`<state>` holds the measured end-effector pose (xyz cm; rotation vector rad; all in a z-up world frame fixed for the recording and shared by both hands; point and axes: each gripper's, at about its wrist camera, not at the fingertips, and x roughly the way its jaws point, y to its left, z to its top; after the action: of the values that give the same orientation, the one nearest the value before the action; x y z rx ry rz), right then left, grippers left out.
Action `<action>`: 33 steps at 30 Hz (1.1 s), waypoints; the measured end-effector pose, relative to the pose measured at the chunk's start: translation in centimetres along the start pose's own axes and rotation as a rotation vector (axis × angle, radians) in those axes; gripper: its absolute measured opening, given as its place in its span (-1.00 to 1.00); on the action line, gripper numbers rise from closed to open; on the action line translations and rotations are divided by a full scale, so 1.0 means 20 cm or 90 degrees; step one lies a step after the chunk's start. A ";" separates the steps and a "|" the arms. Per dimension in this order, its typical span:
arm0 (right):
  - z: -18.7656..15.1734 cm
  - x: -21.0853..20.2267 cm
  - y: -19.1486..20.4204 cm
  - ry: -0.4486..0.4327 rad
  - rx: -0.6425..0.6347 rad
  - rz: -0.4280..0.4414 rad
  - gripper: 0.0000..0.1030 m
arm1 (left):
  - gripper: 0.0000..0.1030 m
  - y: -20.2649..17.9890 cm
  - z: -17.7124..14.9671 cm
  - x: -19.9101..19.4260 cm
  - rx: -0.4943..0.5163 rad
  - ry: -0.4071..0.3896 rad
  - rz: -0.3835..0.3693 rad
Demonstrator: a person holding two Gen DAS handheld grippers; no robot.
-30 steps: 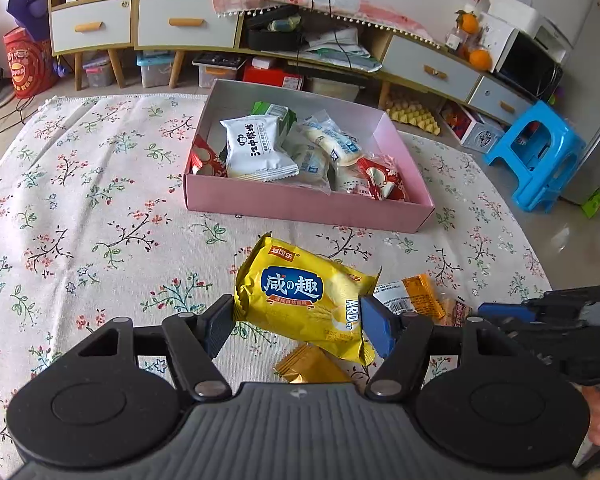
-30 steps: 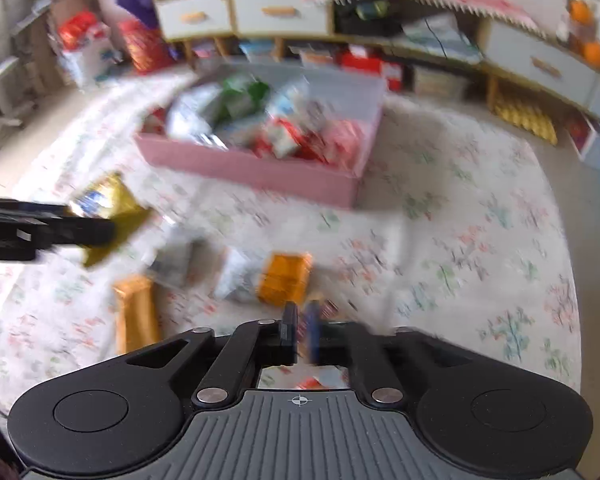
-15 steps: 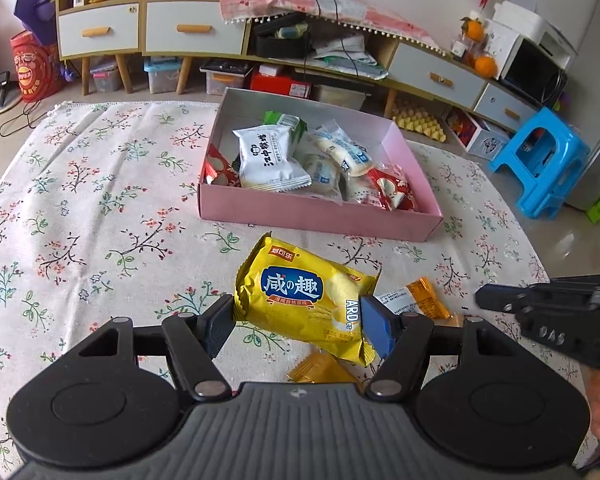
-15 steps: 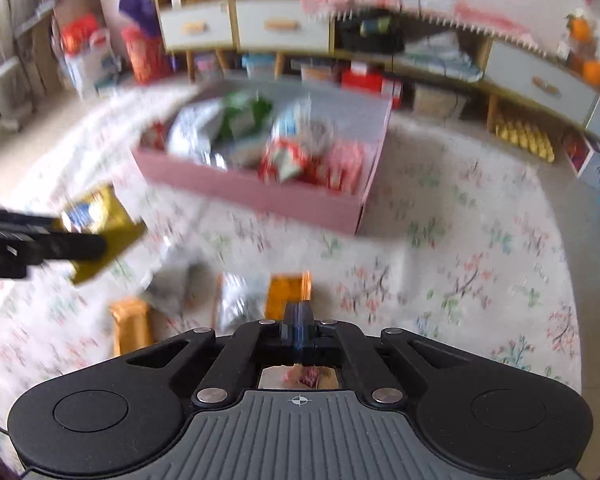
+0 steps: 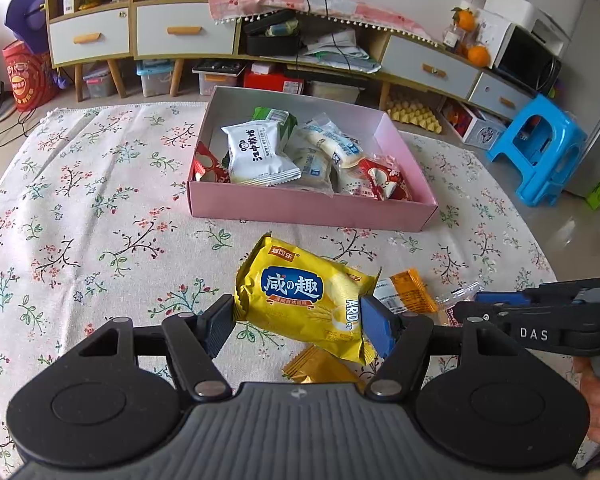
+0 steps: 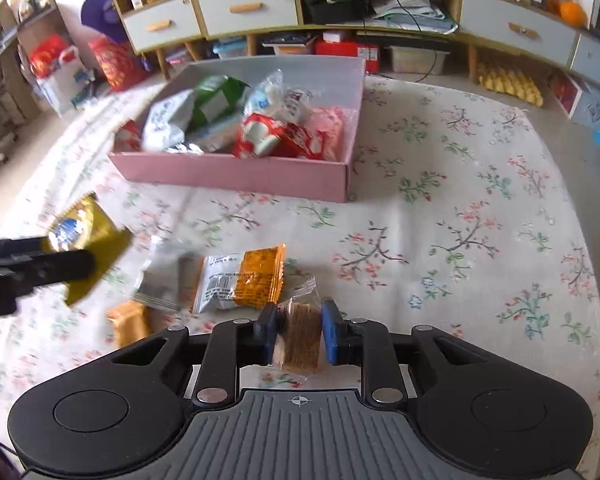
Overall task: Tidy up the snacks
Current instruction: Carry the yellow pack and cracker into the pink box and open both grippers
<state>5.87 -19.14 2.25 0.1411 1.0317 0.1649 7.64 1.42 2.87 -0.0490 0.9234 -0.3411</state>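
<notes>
My left gripper (image 5: 298, 324) is shut on a yellow cracker packet (image 5: 304, 294) and holds it above the floral tablecloth, short of the pink box (image 5: 308, 208). The box holds several wrapped snacks. My right gripper (image 6: 299, 334) is shut on a small clear-wrapped brown biscuit (image 6: 300, 334) low over the cloth. In the right wrist view the left gripper (image 6: 32, 268) and its yellow packet (image 6: 86, 240) are at the far left. In the left wrist view the right gripper (image 5: 476, 306) is at the right edge.
Loose on the cloth lie an orange-and-white packet (image 6: 244, 276), a silver packet (image 6: 160, 280) and a small golden packet (image 6: 130, 320). The pink box (image 6: 236, 178) stands mid-table. Cabinets, storage bins and a blue stool (image 5: 540, 152) stand beyond the table.
My right gripper swung in over the loose snacks and now grips the brown biscuit; earlier its jaws were shut with nothing visible between them. My left gripper rose slightly with the yellow packet.
</notes>
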 end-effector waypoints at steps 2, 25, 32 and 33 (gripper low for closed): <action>-0.01 0.02 0.00 0.005 0.000 0.003 -0.56 | 0.25 0.00 0.00 0.00 -0.003 0.001 -0.001; 0.20 -0.05 -0.13 -0.072 0.074 -0.026 -0.57 | 0.25 -0.07 0.15 0.08 0.071 -0.038 0.026; 0.46 0.02 -0.15 -0.104 0.078 -0.033 -0.57 | 0.25 -0.07 0.34 0.25 0.066 -0.035 -0.017; 0.48 0.03 -0.16 -0.106 0.081 -0.032 -0.57 | 0.25 -0.06 0.37 0.27 0.064 -0.035 -0.027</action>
<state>14.77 -22.48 6.01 0.2399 0.8790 0.0419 16.12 -2.14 3.37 0.0147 0.8512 -0.4224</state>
